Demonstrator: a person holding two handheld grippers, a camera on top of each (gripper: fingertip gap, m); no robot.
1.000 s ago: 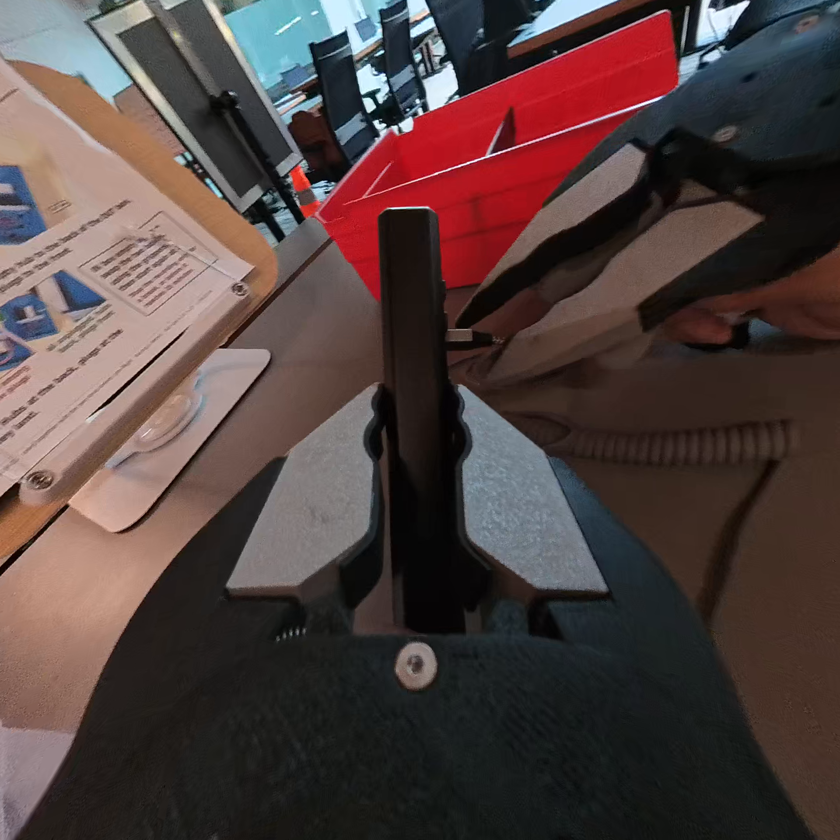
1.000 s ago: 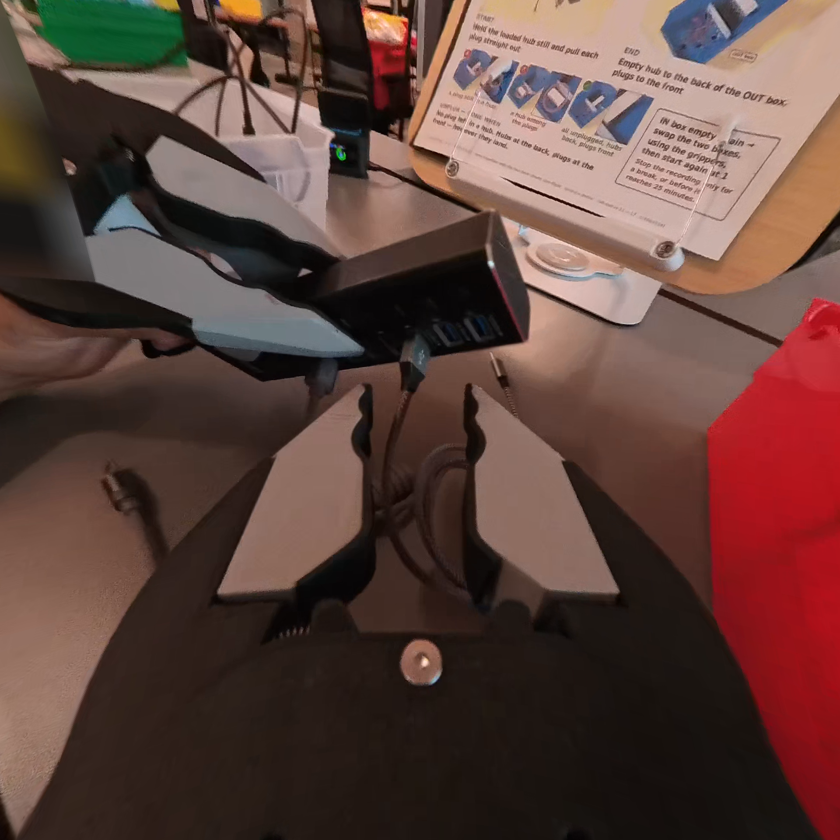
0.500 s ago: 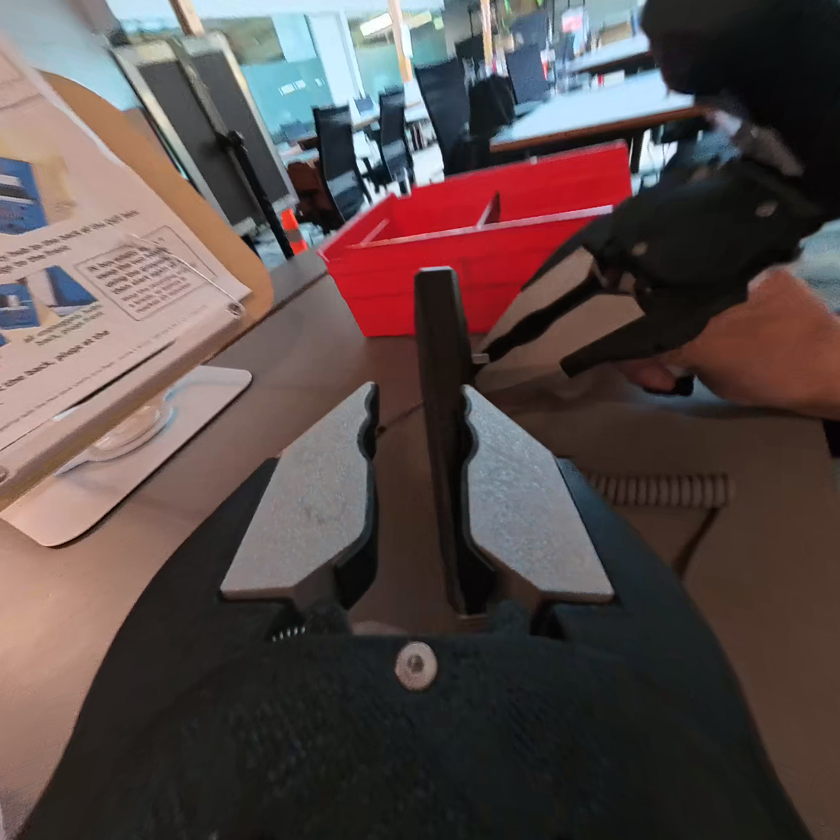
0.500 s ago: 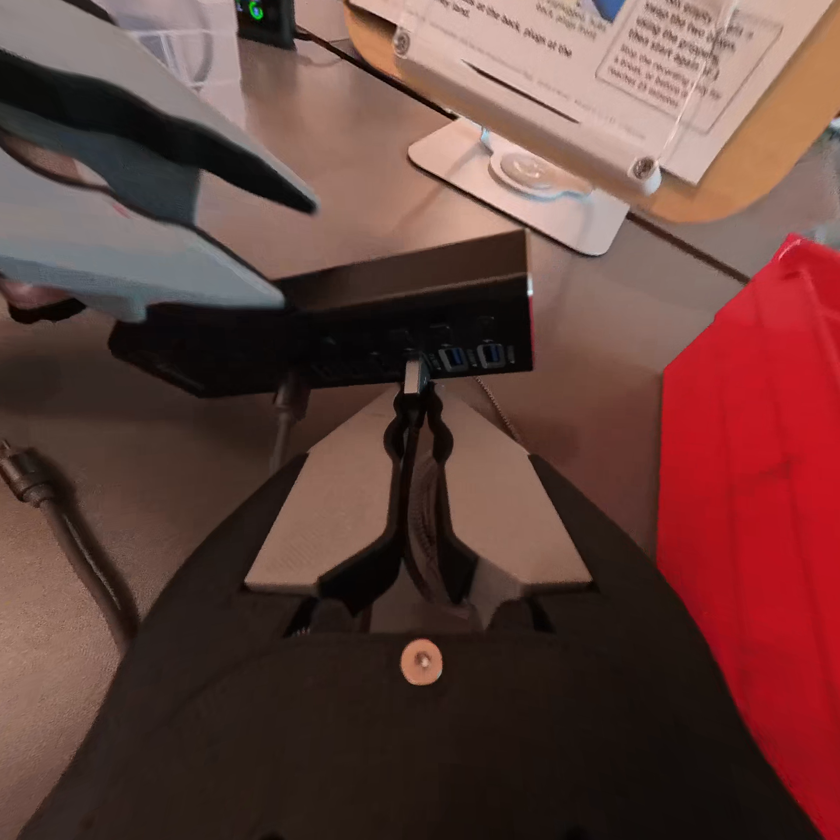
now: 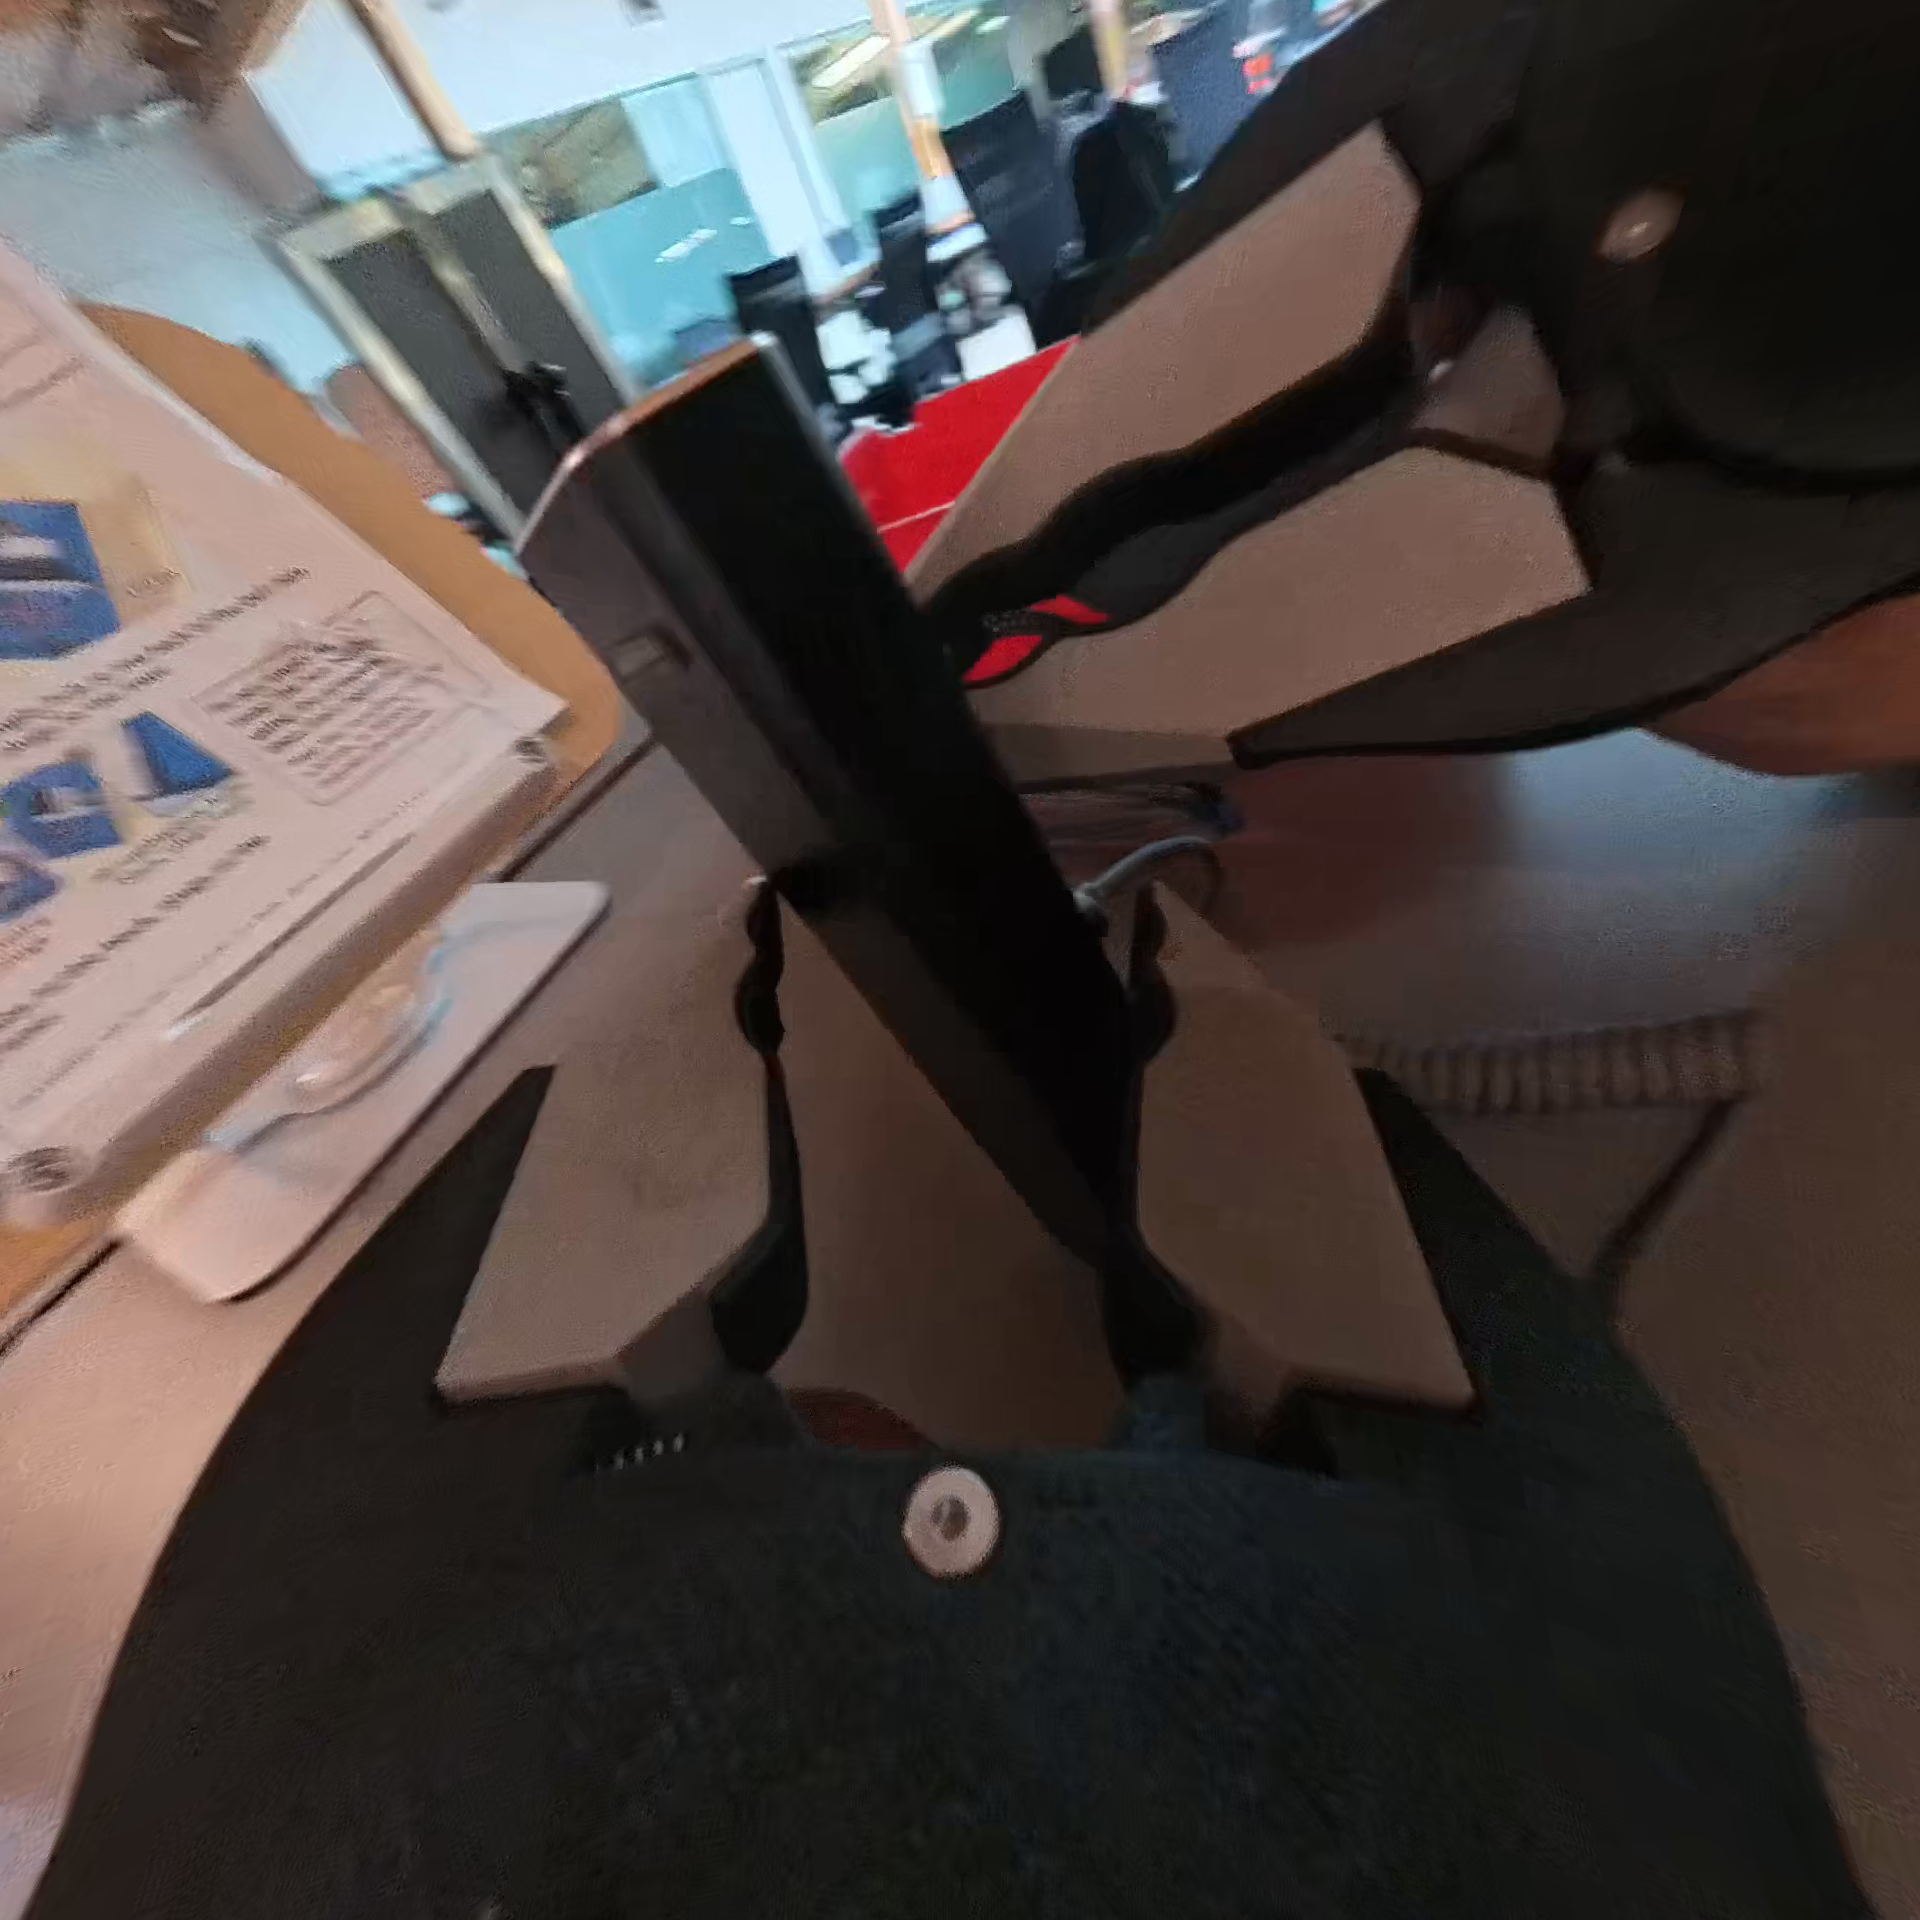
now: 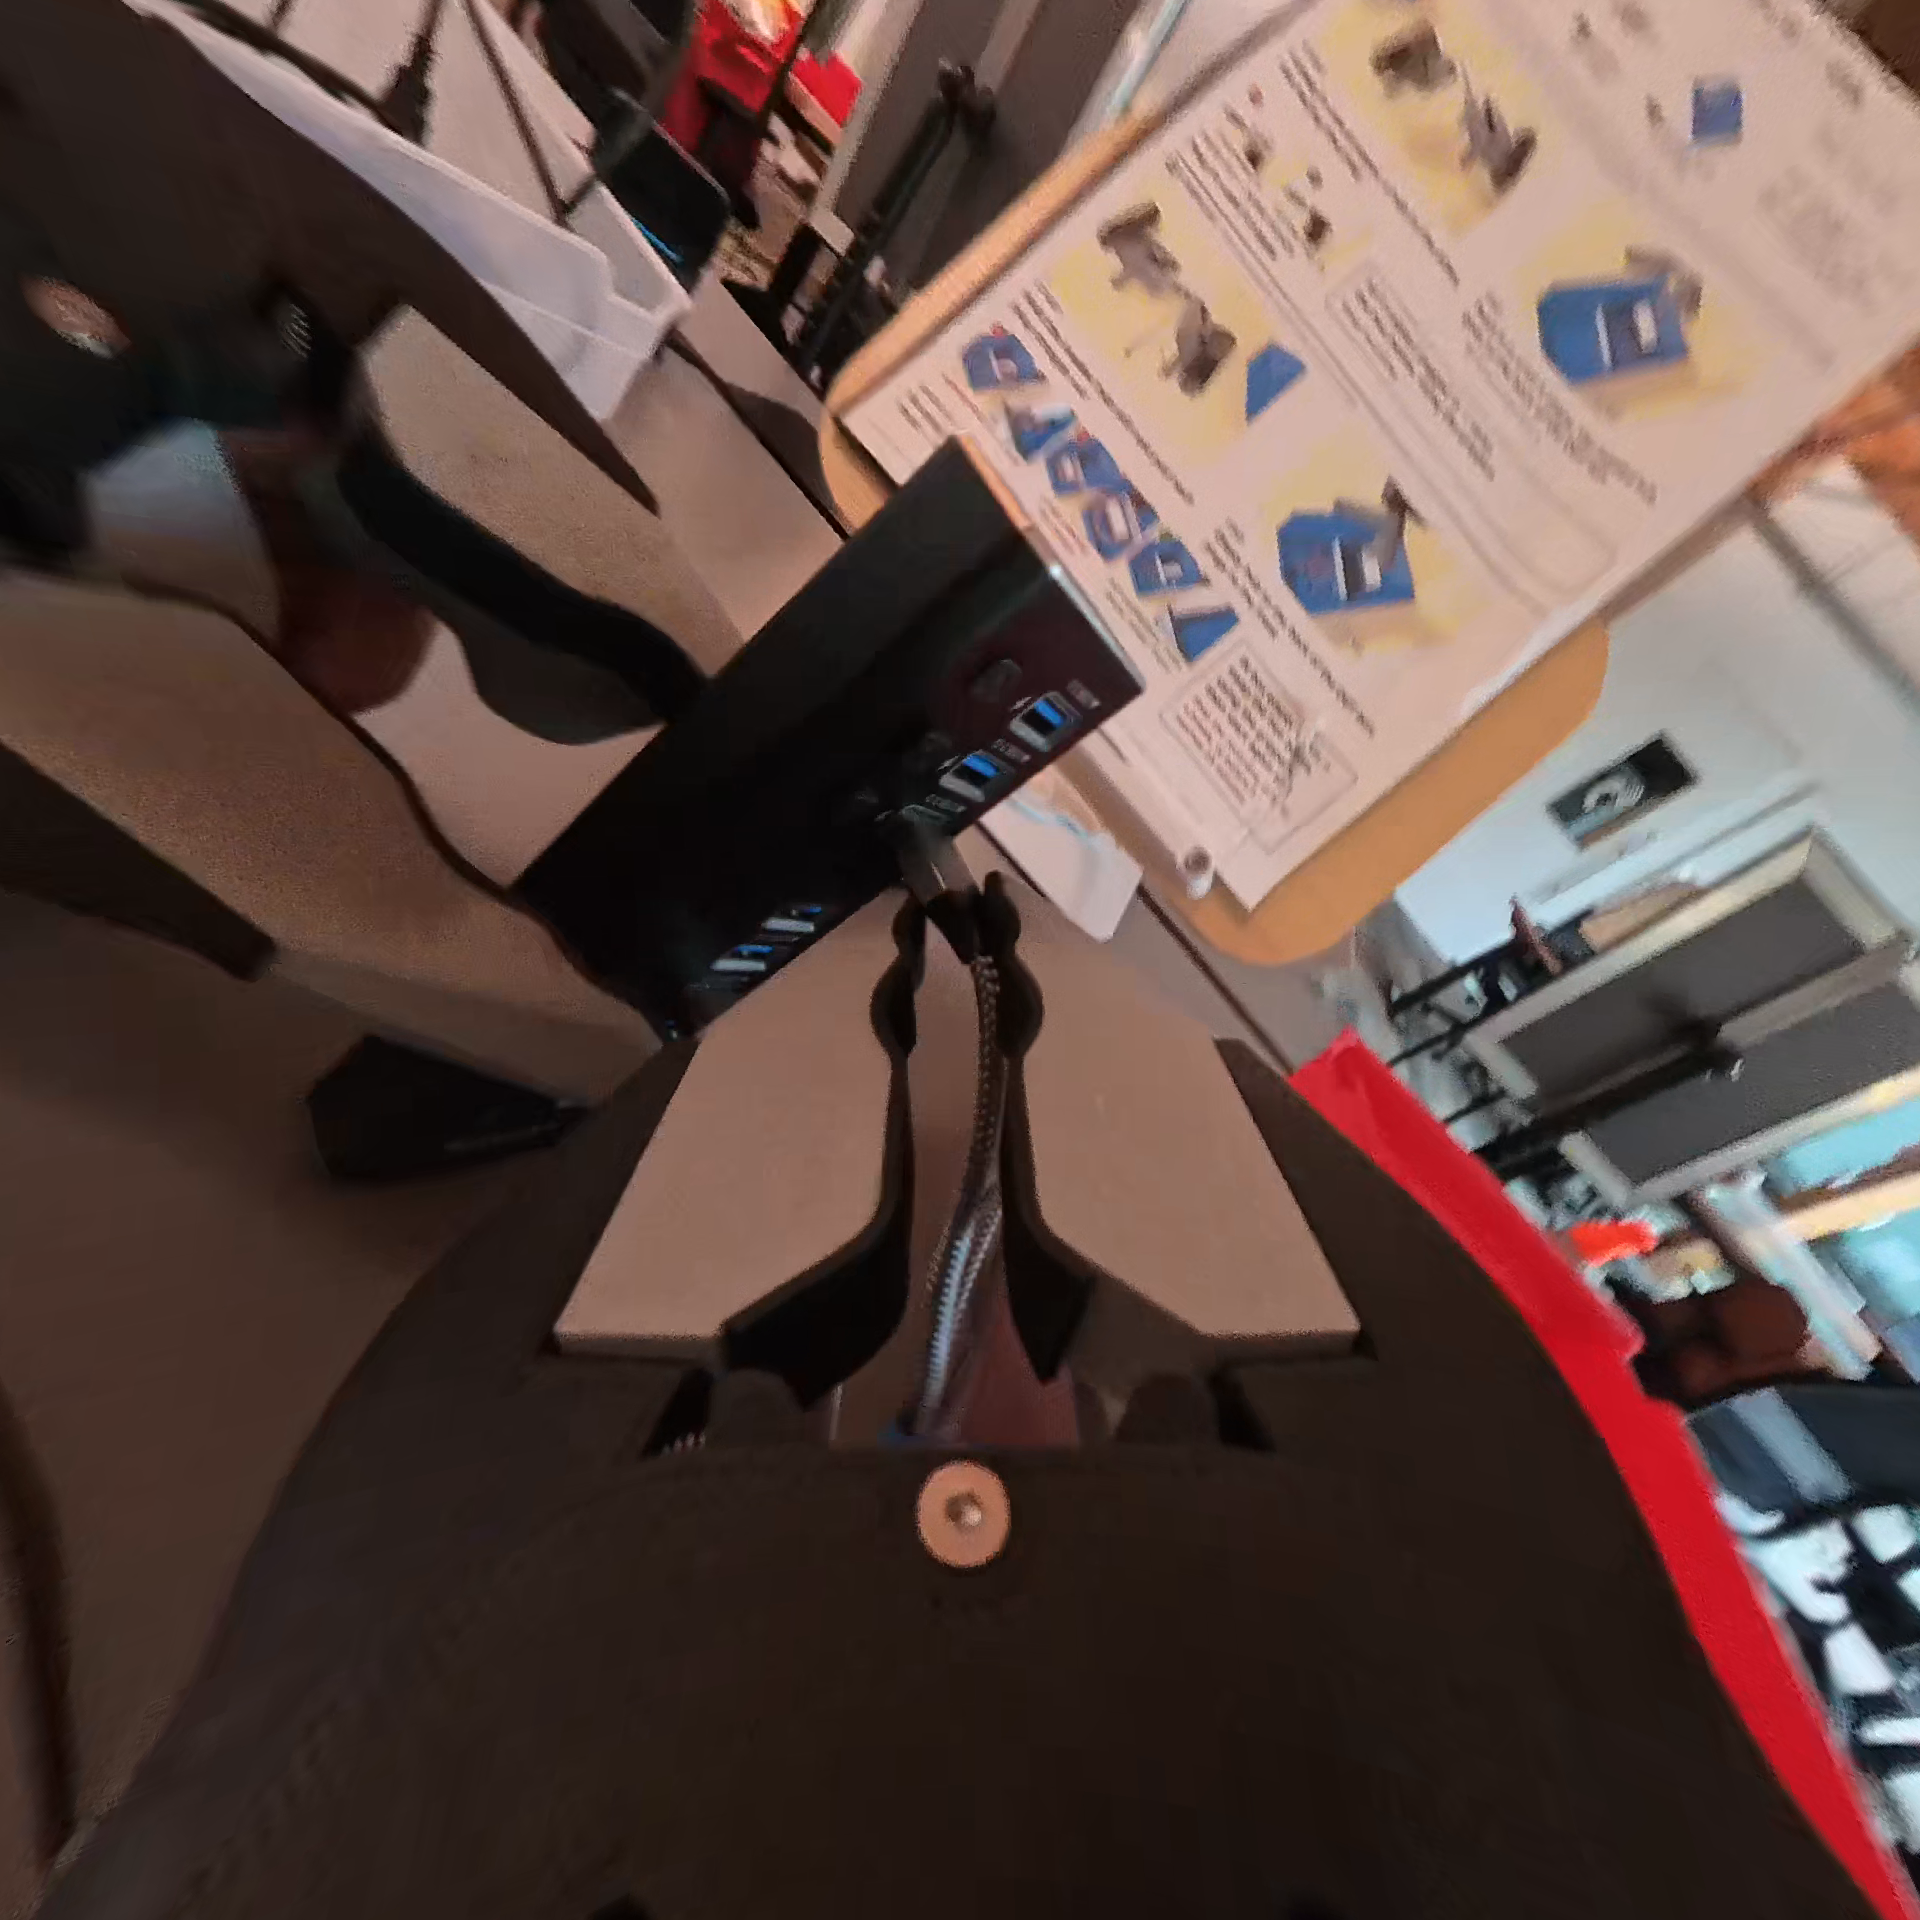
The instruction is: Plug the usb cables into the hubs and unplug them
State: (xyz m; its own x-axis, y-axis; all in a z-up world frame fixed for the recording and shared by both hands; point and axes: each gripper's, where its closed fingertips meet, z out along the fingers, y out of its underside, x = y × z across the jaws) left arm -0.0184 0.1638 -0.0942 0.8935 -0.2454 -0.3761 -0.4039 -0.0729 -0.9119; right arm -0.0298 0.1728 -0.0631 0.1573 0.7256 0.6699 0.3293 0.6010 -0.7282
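A black USB hub (image 5: 831, 675) stands tilted between the fingers of my left gripper (image 5: 951, 914). The jaws are wider than the hub, which leans loosely across the gap. My right gripper (image 6: 951, 920) is shut on the plug of a braided cable (image 6: 971, 1195). The plug sits in a port on the hub's (image 6: 831, 727) front face, beside blue ports. In the left wrist view the right gripper (image 5: 966, 623) reaches in from the upper right to the hub's side. In the right wrist view the left gripper (image 6: 649, 769) straddles the hub from the left.
An instruction sheet on a wooden stand (image 5: 260, 727) is at the left and also shows in the right wrist view (image 6: 1403, 416). A red bin (image 6: 1558, 1351) is at the right. A coiled cable (image 5: 1558, 1060) lies on the table. A dark block (image 6: 436, 1112) sits below the hub. Less than 4 cm separates the two grippers' tips.
My right gripper closed on the plugged-in cable's plug. My left gripper's jaws opened from a firm grip, and the hub now leans tilted between them. Both views have rolled.
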